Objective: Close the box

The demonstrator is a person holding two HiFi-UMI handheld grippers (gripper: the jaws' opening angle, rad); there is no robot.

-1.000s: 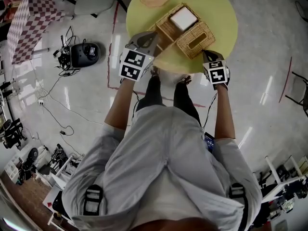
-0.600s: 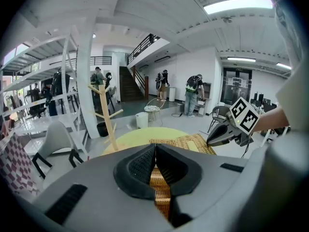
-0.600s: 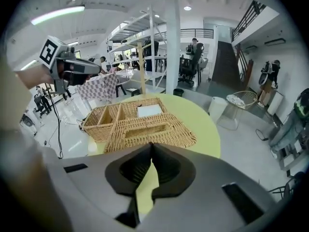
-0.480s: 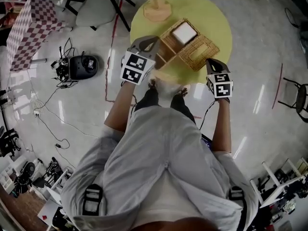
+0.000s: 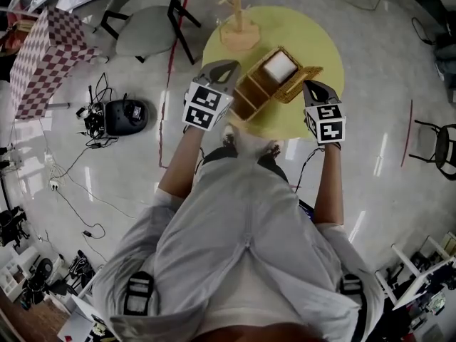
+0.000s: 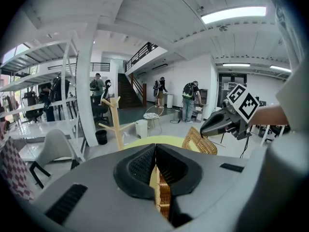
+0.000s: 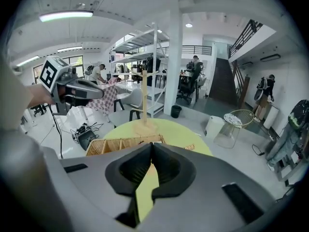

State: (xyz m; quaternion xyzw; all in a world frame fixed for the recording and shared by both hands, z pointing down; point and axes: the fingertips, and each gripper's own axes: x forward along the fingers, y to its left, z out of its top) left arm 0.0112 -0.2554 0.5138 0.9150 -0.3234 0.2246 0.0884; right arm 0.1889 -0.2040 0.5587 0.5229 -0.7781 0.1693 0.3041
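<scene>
On the round yellow table [image 5: 313,34] stands a wicker box [image 5: 258,85] with compartments; one holds a white item [image 5: 279,65]. Its wicker lid [image 5: 303,75] is tilted up on the box's right side, and it also rises on edge in the left gripper view [image 6: 199,140]. My left gripper [image 5: 226,67] is shut and empty at the box's left end. My right gripper [image 5: 308,85] is shut with nothing in it, its tip just behind the raised lid. The box's long side [image 7: 123,144] shows beyond the right jaws.
A wooden peg stand [image 5: 239,21] sits at the table's far edge. On the floor to the left are a grey chair [image 5: 146,16], a black device [image 5: 121,116] with cables, and a checkered cloth [image 5: 43,52]. Another chair [image 5: 443,144] stands at the right.
The lid lay flat to the right of the box earlier; now it is tipped up toward the box. My right gripper has moved inward behind it. The left gripper stayed by the box's left end.
</scene>
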